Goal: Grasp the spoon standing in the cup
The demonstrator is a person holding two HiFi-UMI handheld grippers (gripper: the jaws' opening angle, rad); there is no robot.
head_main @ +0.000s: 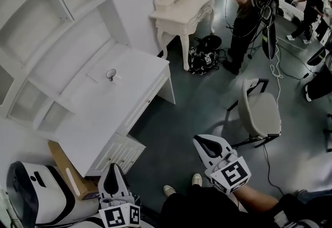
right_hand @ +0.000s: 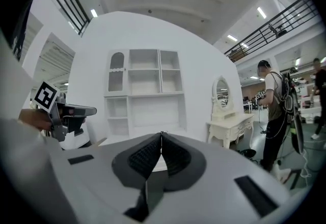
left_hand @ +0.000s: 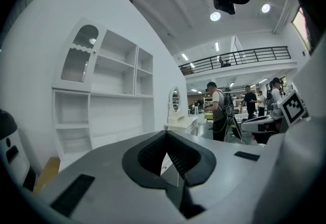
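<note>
A small cup (head_main: 111, 74) stands on the white desk (head_main: 98, 118), near the back of its top; the spoon in it is too small to make out. My left gripper (head_main: 115, 167) is low at the bottom edge, in front of the desk's near corner and far from the cup. Its jaws are shut with nothing between them (left_hand: 165, 134). My right gripper (head_main: 200, 139) hangs over the grey floor to the right of the desk, also shut and empty (right_hand: 162, 134). Neither gripper view shows the cup.
White shelving (head_main: 46, 25) rises behind the desk. A cream dresser with an oval mirror (head_main: 181, 12) stands beyond it, a black bag (head_main: 205, 56) at its foot. A grey chair (head_main: 259, 113) is to the right. A cardboard box (head_main: 65, 170) and a white-and-black device (head_main: 31, 196) sit bottom left. People (head_main: 249, 9) stand at the back.
</note>
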